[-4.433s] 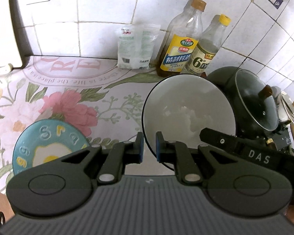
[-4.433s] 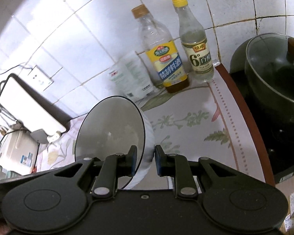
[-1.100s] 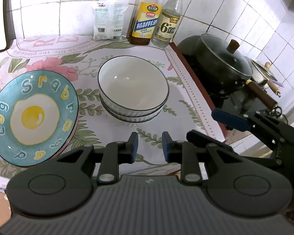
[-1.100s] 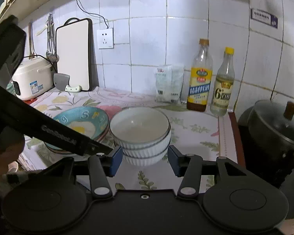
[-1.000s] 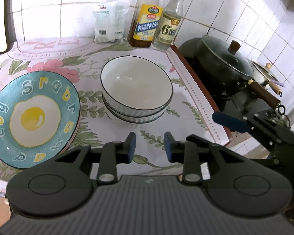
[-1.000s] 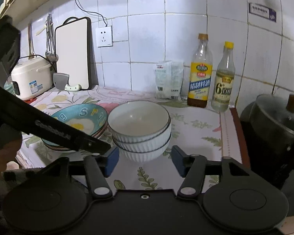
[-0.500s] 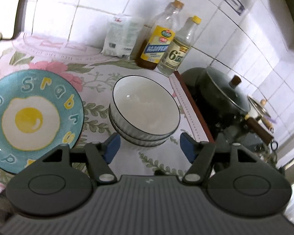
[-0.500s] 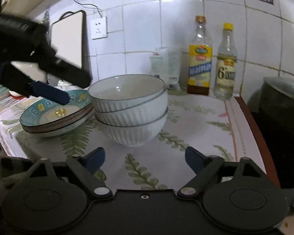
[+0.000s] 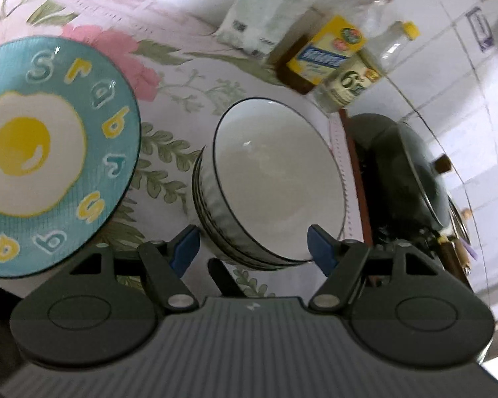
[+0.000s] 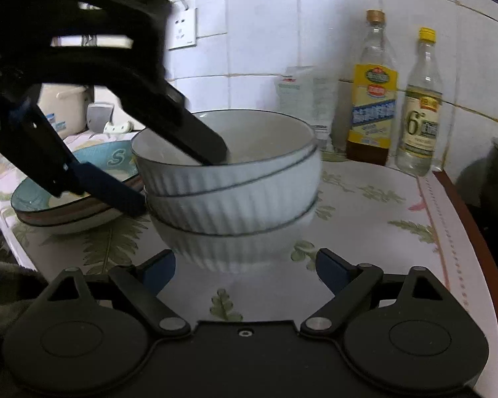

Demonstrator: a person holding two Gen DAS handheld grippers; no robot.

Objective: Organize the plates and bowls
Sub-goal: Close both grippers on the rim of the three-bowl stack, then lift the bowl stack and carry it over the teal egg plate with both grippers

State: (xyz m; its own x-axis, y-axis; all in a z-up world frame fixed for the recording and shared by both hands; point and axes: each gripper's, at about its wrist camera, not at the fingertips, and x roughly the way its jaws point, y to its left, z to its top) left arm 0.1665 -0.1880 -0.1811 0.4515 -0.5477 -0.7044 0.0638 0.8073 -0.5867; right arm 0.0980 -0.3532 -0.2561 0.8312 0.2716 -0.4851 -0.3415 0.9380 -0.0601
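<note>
Both tools have closed in, jaws just opened wide, empty, flanking the bowl stack (image 10: 229, 185).

Count: 3 stacked bowls (image 10: 229, 179), 2 stacked plates (image 10: 66, 212), 2 bottles (image 10: 372, 99), 1 bag (image 9: 259, 23), 1 lidded pot (image 9: 408, 172).

Left cam steep down, right cam low and level; both close, sharing the stacked bowls (image 9: 275, 179) (image 10: 229, 179).
</note>
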